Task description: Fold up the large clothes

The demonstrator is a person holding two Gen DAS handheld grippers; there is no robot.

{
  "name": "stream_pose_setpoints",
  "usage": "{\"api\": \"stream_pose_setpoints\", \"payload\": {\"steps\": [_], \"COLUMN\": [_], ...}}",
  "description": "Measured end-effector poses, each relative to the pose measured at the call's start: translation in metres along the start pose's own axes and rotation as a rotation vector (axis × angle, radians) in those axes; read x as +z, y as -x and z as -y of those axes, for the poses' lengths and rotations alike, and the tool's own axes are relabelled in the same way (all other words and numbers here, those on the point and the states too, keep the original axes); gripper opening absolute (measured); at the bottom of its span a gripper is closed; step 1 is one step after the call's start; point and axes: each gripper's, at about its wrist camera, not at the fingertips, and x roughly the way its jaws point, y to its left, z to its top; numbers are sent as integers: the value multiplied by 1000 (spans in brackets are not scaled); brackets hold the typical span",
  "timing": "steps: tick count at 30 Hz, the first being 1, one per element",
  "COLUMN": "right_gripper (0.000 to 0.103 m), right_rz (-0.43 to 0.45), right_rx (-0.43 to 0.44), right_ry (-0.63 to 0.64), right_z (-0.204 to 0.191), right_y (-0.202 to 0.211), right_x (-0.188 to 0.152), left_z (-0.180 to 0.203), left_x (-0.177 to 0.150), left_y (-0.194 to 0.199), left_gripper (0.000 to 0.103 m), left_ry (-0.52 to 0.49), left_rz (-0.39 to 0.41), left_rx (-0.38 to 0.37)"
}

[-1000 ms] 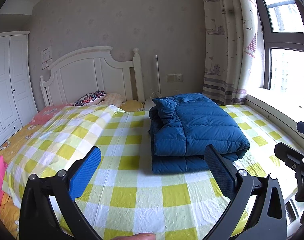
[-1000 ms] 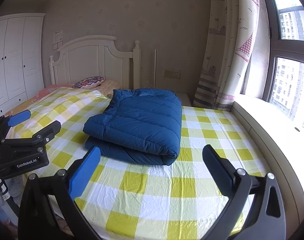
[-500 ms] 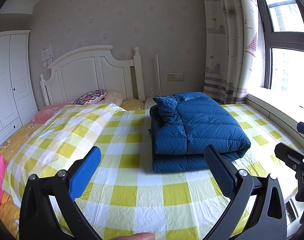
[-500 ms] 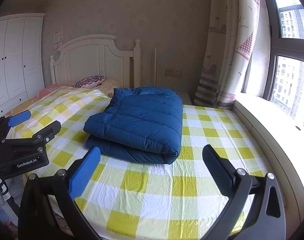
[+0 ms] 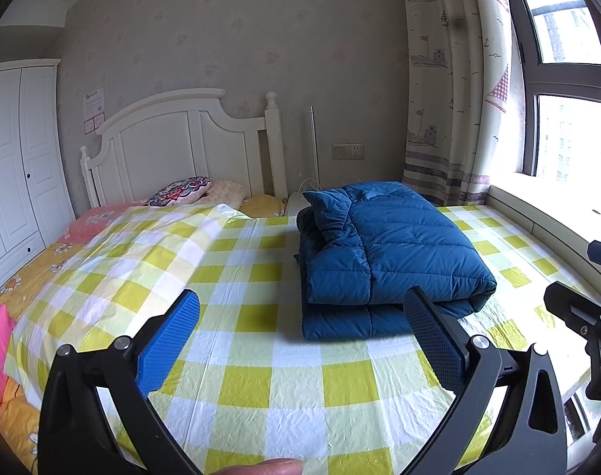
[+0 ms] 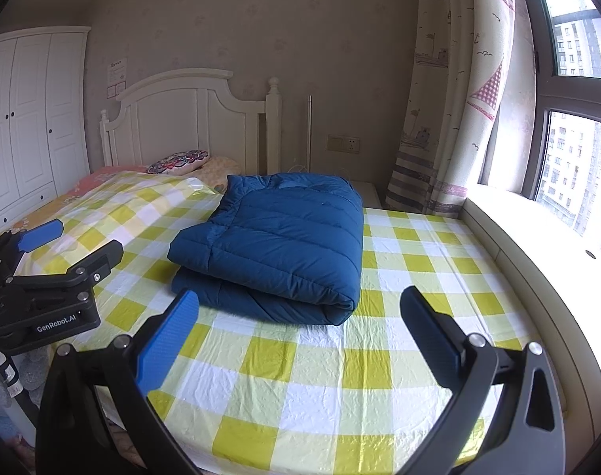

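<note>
L claw at frame bottom, jaws wide apart, empty, above the bed w/ yellow-white check sheet. Folded blue down jacket lies center-right on it. R claw pokes in at right edge. Fingertip at bottom edge.

Beyond the blue-padded fingers, a solid deep-blue quilted jacket lies on a yellow-and-white checked sheet.
</note>
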Motion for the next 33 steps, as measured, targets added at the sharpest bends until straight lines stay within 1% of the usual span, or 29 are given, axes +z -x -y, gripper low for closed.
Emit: {"api": "stream_pose_setpoints", "payload": {"steps": [26,33], "right_gripper": [101,101], "right_rz": [-2,-2], "right_rx": [2,3], "right_ry": [2,3], "right_z": [0,1], "right_y": [-1,-1], "right_x": [0,0], "left_z": [-1,1], "left_x": [4,3], "left_y": [7,9], "left_gripper": [99,99], "left_ry": [3,1], "left_rz": [10,21], "left_rx": [13,35]}}
